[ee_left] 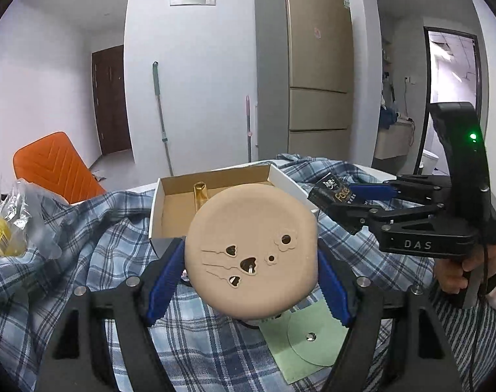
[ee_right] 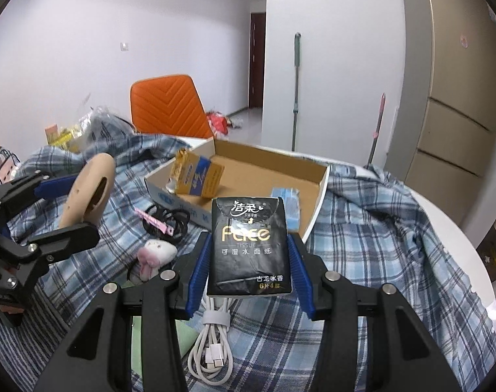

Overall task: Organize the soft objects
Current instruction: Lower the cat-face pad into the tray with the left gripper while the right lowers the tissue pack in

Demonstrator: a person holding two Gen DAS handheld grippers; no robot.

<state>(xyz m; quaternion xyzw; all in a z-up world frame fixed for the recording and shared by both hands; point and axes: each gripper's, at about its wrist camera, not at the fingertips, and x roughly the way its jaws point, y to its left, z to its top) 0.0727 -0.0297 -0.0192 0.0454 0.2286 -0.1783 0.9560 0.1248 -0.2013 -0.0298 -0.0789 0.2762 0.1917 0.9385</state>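
We see the round beige pad (ee_left: pixel 251 251) at frame centre of the left wrist view, squeezed between the left gripper (ee_left: pixel 251 281) jaws. In the right wrist view, the black tissue pack (ee_right: pixel 249 245) sits centre frame, clamped by the right gripper (ee_right: pixel 249 271) jaws. Both are held over the blue plaid shirt (ee_right: pixel 372 228) on the table, near the open cardboard box (ee_right: pixel 264 166) above centre. White cable (ee_right: pixel 212 336) lower centre, plush toy (ee_right: pixel 155 254) left of the pack.
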